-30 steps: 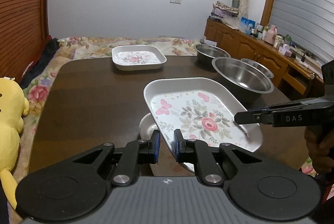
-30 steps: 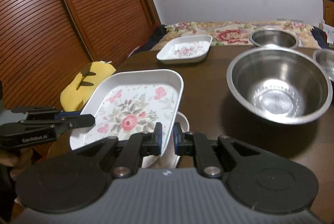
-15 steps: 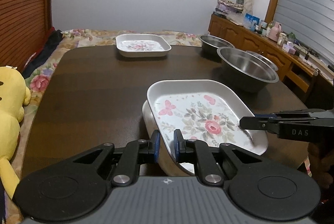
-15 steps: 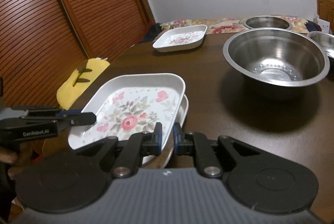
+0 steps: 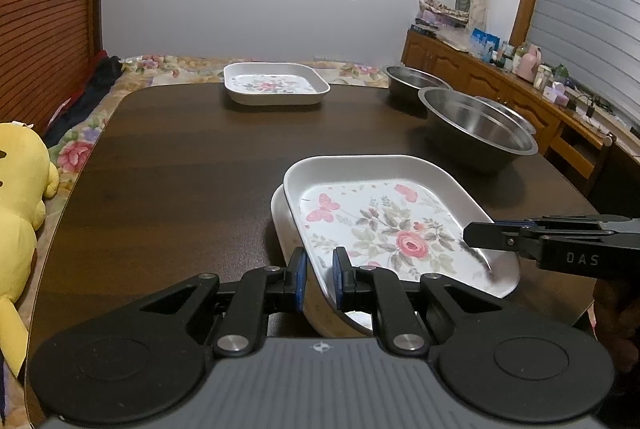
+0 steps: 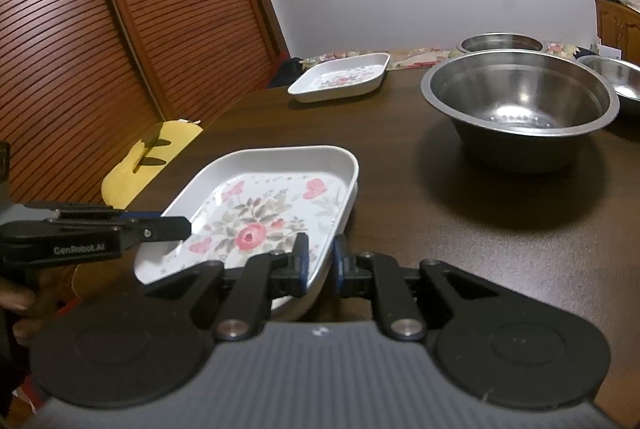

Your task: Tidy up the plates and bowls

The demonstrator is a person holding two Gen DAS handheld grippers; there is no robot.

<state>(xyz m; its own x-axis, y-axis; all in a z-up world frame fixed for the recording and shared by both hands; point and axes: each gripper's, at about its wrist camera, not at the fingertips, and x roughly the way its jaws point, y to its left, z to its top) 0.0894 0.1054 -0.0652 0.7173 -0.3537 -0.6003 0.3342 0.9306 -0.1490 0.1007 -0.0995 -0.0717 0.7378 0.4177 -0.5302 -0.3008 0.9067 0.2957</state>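
The dark wooden table (image 5: pixel 192 165) fills most of both views, its rounded near-left corner showing in the left wrist view. Behind it stand a plain pale wall and, at the left, a slatted wooden door (image 6: pixel 120 29); only the left wrist view shows the wooden sideboard (image 5: pixel 500 81) cluttered with small items along the far right, and a window blind above it. A yellow plush toy (image 5: pixel 20 197) lies off the table's left edge; the right wrist view catches only part of it.

On the right side of the table sits a large steel bowl (image 6: pixel 520 101), with two more steel bowls (image 5: pixel 412 79) close behind it, one partly hidden by its rim. A floral plate (image 5: pixel 276 83) rests alone at the far edge.

Near the front edge, a second floral plate (image 5: pixel 384 225) sits nested on a plain white dish (image 5: pixel 280 225), slightly askew. The left gripper (image 5: pixel 319 279) is clenched on this upper plate's near-left rim. The right gripper (image 6: pixel 320 265) clamps its near-right rim. Each view shows the other gripper from the side, reaching in over the plate's edge, with part of a hand behind it.
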